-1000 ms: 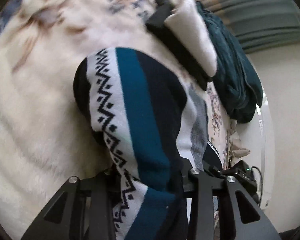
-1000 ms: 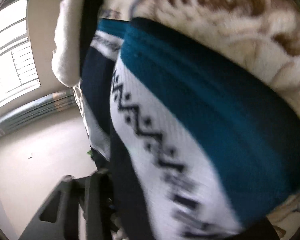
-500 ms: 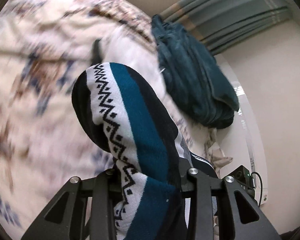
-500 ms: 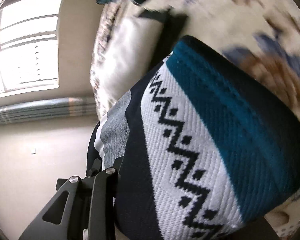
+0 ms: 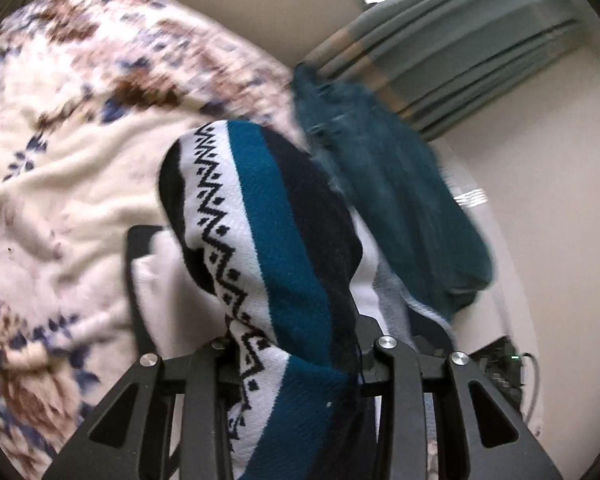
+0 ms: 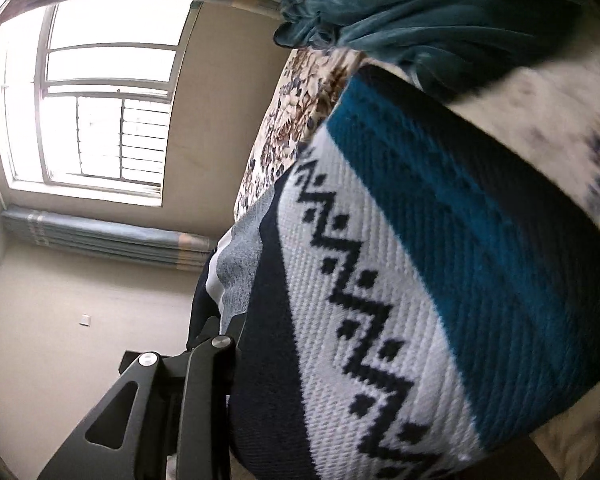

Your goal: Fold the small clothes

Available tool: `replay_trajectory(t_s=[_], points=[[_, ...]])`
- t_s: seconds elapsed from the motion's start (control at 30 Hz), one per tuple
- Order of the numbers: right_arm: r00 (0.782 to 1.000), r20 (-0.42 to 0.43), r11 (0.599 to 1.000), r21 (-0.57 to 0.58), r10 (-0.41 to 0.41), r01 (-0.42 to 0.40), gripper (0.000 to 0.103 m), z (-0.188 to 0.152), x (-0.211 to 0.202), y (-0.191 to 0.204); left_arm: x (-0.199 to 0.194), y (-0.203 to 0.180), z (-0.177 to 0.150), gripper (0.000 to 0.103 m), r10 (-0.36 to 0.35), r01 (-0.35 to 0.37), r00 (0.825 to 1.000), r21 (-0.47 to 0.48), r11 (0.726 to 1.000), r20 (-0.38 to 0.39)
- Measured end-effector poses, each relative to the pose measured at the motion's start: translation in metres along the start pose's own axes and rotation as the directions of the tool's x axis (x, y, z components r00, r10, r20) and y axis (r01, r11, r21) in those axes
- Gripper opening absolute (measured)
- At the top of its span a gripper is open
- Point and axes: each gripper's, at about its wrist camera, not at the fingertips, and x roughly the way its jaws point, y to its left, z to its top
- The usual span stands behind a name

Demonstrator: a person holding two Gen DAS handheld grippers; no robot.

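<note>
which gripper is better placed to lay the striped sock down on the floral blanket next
Left, probably. The left gripper is shut on the striped sock with the floral blanket spread wide ahead of it. The right gripper's view is mostly sock, window and wall, with little blanket in sight.

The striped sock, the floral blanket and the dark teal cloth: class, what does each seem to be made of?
Striped sock: knitted yarn, matte; ribbed stitch rows and a knitted-in zigzag show.
Floral blanket: probably plush fleece; soft, fuzzy, rumpled surface with a printed flower pattern.
Dark teal cloth: possibly velvet or velour; faint sheen along its folds, though blur leaves this open.
</note>
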Motion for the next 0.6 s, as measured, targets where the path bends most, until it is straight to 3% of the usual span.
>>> replay_trajectory(t_s=[0.07,0.13,0.2,0.27,0.37,0.47,0.5,0.53,0.57,0.6], points=[[0.999,-0.022,0.999,-0.021,-0.045,0.045,0.032,0.003,0.018,-0.011,0.021,0.029,-0.009,0.034,0.052,-0.055,0.996,-0.04,0.998,-0.069],[0.987,-0.067,0.987,-0.082,-0.143,0.137,0.033,0.002,0.036,-0.024,0.027,0.051,-0.02,0.041,0.053,-0.061,0.994,-0.079,0.995,-0.098],[0.976,-0.129,0.982,-0.087,-0.177,0.167,0.042,0.001,0.043,-0.041,0.02,0.062,-0.024,0.05,0.016,-0.026,0.996,-0.104,0.994,-0.092],[0.974,-0.144,0.985,-0.045,-0.174,0.169,0.062,0.012,0.039,-0.055,0.012,0.066,-0.028,0.051,-0.001,-0.01,0.995,-0.112,0.994,-0.096],[0.964,-0.135,0.973,-0.008,-0.228,0.229,0.073,0.024,0.018,-0.062,-0.001,0.065,-0.026,0.062,0.06,-0.07,0.994,-0.114,0.991,-0.094],[0.92,-0.089,0.922,-0.106,-0.381,0.372,0.081,0.028,-0.004,-0.046,-0.017,0.045,-0.028,0.064,0.173,-0.176,0.983,-0.041,0.984,-0.066],[0.883,-0.042,0.872,-0.183,-0.468,0.453,0.082,0.031,-0.009,-0.034,-0.023,0.038,-0.028,0.067,0.224,-0.225,0.973,-0.018,0.974,-0.049],[0.851,-0.002,0.827,-0.235,-0.526,0.511,0.089,0.029,-0.013,-0.025,-0.029,0.03,-0.03,0.071,0.293,-0.293,0.956,-0.002,0.956,-0.028],[0.804,0.051,0.76,-0.297,-0.592,0.579,0.099,0.025,-0.017,-0.013,-0.034,0.022,-0.033,0.083,0.354,-0.354,0.935,0.012,0.935,-0.011],[0.778,0.082,0.719,-0.33,-0.623,0.611,0.101,0.025,-0.016,-0.006,-0.042,0.008,-0.04,0.09,0.437,-0.437,0.899,0.036,0.899,0.015]])
